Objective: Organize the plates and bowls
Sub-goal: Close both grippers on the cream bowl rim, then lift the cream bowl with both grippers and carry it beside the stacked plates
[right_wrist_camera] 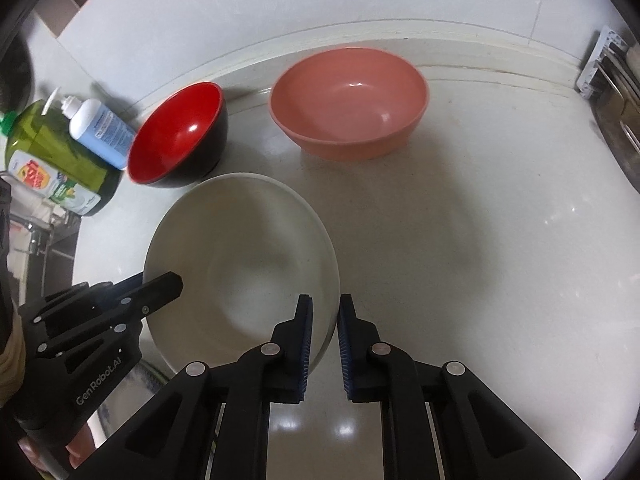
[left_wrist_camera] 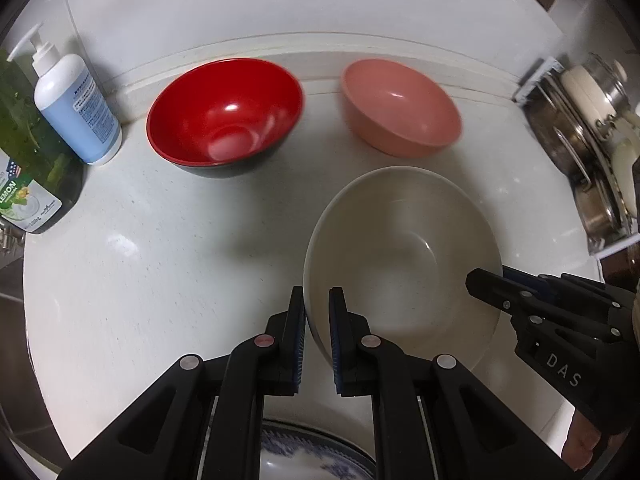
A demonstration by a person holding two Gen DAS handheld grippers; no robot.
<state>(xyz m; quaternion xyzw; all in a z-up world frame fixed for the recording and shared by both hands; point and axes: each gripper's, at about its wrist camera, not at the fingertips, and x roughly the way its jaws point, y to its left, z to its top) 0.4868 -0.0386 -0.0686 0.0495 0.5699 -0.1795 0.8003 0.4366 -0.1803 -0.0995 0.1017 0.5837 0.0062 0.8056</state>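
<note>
Gripping opposite sides of the round cream-white bowl [left_wrist_camera: 404,264], the left gripper [left_wrist_camera: 318,340] and the right gripper [right_wrist_camera: 323,344] are each clamped on its rim. It sits on the pale speckled counter [left_wrist_camera: 152,264], in front of the glossy red, black-sided bowl [left_wrist_camera: 224,116] and the matte pink bowl [left_wrist_camera: 400,108].

Soft, even overhead light fills both views. Small bright glints sit inside the red bowl [left_wrist_camera: 224,120] and pink bowl [right_wrist_camera: 348,104], and glare patches shine on the glossy tabletop [right_wrist_camera: 520,240]. Diffuse grey shadows spread beside the white bowl [left_wrist_camera: 400,264]. Fisheye bending curves the backsplash edge; corners fall black, and bowl rims look slightly smeared.
</note>
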